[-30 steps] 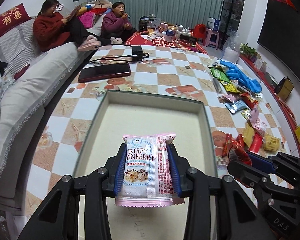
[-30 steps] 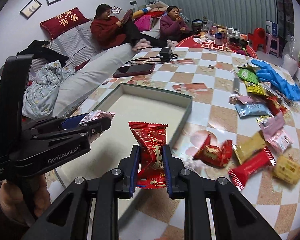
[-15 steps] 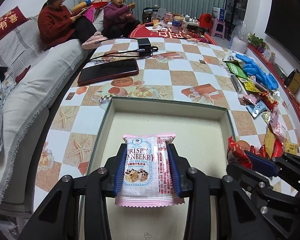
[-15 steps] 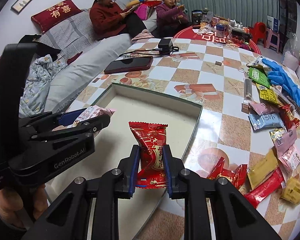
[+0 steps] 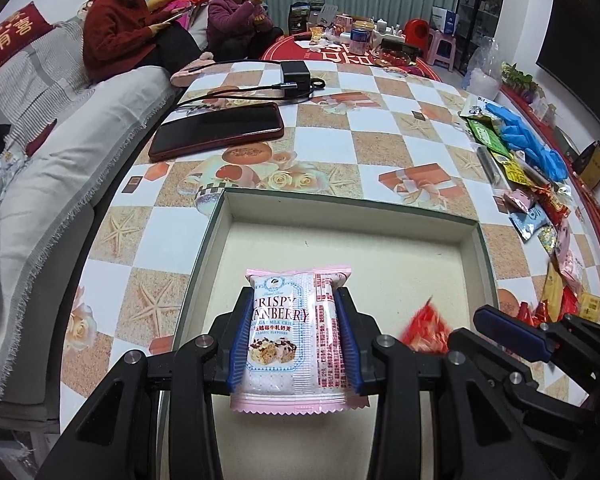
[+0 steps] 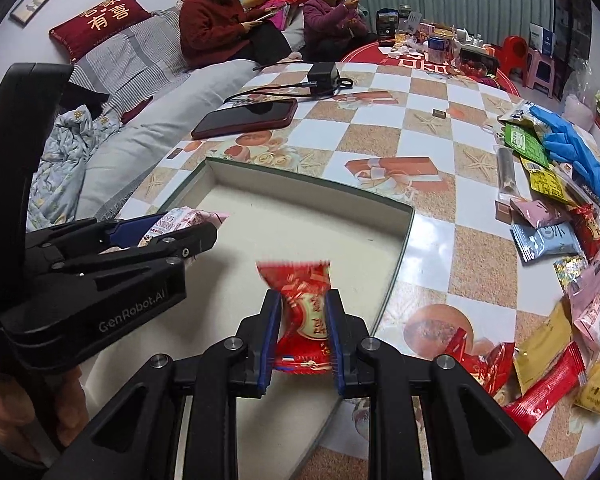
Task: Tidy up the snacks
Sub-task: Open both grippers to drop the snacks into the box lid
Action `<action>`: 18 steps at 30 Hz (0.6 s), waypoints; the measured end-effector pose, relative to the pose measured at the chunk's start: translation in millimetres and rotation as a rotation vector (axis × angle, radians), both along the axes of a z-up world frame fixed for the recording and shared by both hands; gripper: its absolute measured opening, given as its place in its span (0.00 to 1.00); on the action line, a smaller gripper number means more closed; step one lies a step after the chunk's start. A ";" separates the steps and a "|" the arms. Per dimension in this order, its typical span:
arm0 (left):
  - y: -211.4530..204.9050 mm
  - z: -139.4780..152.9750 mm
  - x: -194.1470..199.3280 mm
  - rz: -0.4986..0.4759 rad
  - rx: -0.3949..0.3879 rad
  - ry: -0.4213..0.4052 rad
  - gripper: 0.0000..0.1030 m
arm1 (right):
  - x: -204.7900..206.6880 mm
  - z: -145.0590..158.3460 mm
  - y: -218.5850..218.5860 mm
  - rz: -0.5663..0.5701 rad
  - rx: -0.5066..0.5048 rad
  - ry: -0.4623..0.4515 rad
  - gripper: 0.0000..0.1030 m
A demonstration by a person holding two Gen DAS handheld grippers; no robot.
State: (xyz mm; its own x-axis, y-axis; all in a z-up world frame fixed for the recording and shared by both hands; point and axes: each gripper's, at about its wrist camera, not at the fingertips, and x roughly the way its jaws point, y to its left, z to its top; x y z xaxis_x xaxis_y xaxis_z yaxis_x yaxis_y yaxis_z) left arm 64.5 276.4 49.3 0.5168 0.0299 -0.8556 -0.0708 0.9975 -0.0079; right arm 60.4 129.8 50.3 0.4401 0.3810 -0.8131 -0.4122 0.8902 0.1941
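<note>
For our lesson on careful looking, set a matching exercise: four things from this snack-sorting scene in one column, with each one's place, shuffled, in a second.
Things:
1. pink cranberry packet
2. red candy
3. phone
4. blue gloves

Places:
A. flat on the table, beyond the box
B. in the left claw
C. by the loose snacks at the table's right
D. in the right claw

Pairs: 1-B, 2-D, 3-A, 4-C

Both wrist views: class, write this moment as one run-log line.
left gripper: shut on cranberry snack | right gripper: shut on red candy | both over box | box: nothing inside yet
</note>
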 end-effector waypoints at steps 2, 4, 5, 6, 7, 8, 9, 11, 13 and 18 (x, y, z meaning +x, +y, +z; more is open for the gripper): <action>2.3 -2.4 2.8 0.006 -0.002 0.005 0.41 | 2.3 0.5 2.4 0.004 -0.004 -0.005 0.23; 4.7 -5.0 5.2 0.013 -0.007 0.013 0.41 | 4.2 1.3 4.6 0.010 -0.008 -0.009 0.23; 5.6 -6.1 6.0 0.014 -0.009 0.015 0.41 | 4.5 1.6 5.3 0.016 -0.010 -0.009 0.23; 6.1 -7.1 6.6 0.013 -0.012 0.017 0.41 | 4.5 2.1 5.6 0.024 -0.009 -0.007 0.24; 6.4 -8.3 7.0 0.011 -0.013 0.018 0.41 | 3.9 3.1 5.0 0.027 -0.007 -0.010 0.24; 6.2 -9.0 7.3 0.008 -0.014 0.018 0.41 | 3.1 4.0 4.5 0.029 -0.006 -0.014 0.24; 6.0 -10.2 8.5 0.007 -0.015 0.022 0.42 | 2.1 4.9 4.3 0.031 -0.005 -0.016 0.24; 5.5 -13.1 11.1 0.012 -0.014 0.040 0.51 | 0.5 7.1 3.5 0.033 -0.010 -0.022 0.24; 5.9 -11.9 9.6 0.019 -0.010 0.034 0.65 | -3.0 9.9 1.2 0.037 -0.009 -0.027 0.31; 7.9 0.9 -7.0 0.021 -0.031 -0.006 0.69 | -28.2 27.5 -26.3 0.004 -0.011 -0.143 0.85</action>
